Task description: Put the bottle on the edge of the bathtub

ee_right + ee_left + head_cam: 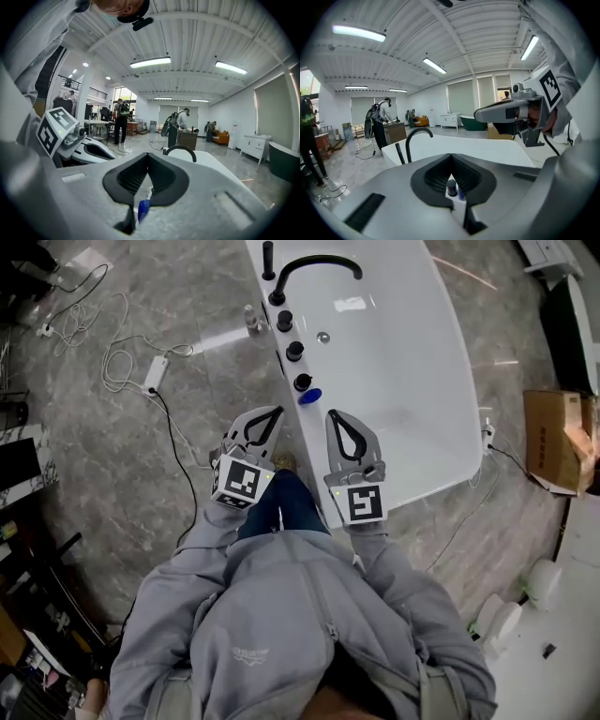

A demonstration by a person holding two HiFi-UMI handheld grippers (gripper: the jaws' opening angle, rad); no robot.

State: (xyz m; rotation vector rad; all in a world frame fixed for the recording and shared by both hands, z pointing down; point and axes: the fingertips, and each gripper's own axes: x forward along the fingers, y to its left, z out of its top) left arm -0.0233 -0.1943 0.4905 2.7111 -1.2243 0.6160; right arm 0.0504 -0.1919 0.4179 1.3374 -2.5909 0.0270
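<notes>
Small blue bottle (309,396) on the rim of the white bathtub (466,418), just beyond both pairs of jaws and touched by neither; left gripper (275,412) jaws pressed together, empty; right gripper (336,415) jaws likewise closed on nothing; row of round black knobs (294,351) beside the bottle; curved black faucet (317,265) farther along; grey marble floor (141,465) around.

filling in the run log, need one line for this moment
left claw: shut, empty | right claw: shut, empty | bottle: on bathtub edge, beside knobs | claws: apart from bottle
</notes>
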